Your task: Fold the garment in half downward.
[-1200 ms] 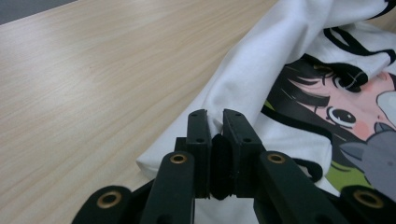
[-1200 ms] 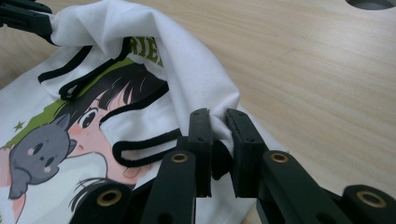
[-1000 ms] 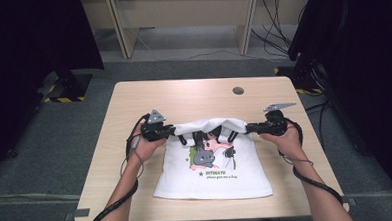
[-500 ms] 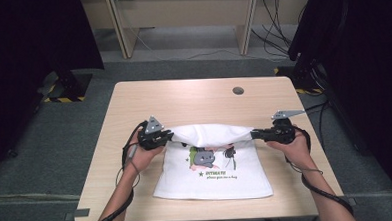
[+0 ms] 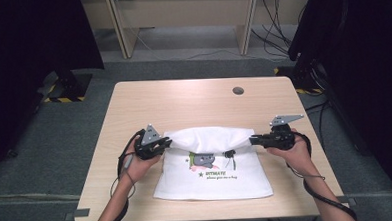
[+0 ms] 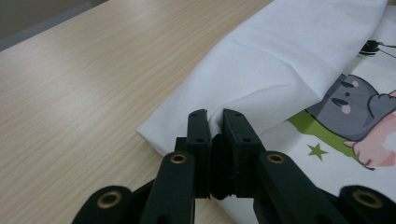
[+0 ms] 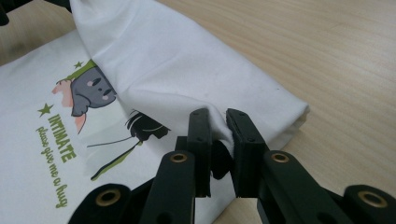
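Both claws were clamped on the white T-shirt [image 5: 212,162] on the table [image 5: 183,103], left claw [image 6: 215,122] and right claw [image 7: 218,122] each pinching a corner of the folded-over top edge; best to have drawn both toward the near hem level and in step, keeping that edge taut.

The tabletop [image 5: 183,98] lies bare along its far edge and both side edges, giving open passage there. The white shirt [image 5: 212,177] covers the near middle; a small dark disc [image 5: 238,90] sits near the far right corner.
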{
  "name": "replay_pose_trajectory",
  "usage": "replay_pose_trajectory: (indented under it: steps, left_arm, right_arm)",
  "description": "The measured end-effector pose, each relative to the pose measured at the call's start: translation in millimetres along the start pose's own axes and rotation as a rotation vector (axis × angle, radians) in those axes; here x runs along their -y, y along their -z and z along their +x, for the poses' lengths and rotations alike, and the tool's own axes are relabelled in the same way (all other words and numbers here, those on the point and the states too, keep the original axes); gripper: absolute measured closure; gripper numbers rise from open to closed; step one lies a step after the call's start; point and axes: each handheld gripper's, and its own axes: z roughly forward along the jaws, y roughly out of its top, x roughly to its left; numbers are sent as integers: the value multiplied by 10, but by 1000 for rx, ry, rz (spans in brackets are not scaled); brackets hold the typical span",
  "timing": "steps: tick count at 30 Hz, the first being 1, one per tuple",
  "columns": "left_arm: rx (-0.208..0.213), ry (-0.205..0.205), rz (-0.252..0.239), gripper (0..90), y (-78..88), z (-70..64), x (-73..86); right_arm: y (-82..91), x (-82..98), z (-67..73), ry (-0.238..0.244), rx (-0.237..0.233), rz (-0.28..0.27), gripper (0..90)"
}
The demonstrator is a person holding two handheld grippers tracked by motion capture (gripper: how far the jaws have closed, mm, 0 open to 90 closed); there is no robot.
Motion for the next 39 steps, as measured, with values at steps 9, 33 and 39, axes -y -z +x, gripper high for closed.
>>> replay_pose_trajectory:
  steps: [9, 33, 39]
  left_arm:
    - [-1, -40, 14, 809, 45, -85, 48]
    - [-5, -61, -17, 808, 155, -165, 63]
    - [-3, -59, -22, 807, 180, -168, 74]
  right_arm:
    - [6, 90, 46, 7, -8, 14, 805]
    - [84, 99, 137, 31, -19, -2, 807]
    - [103, 111, 146, 32, -22, -5, 807]
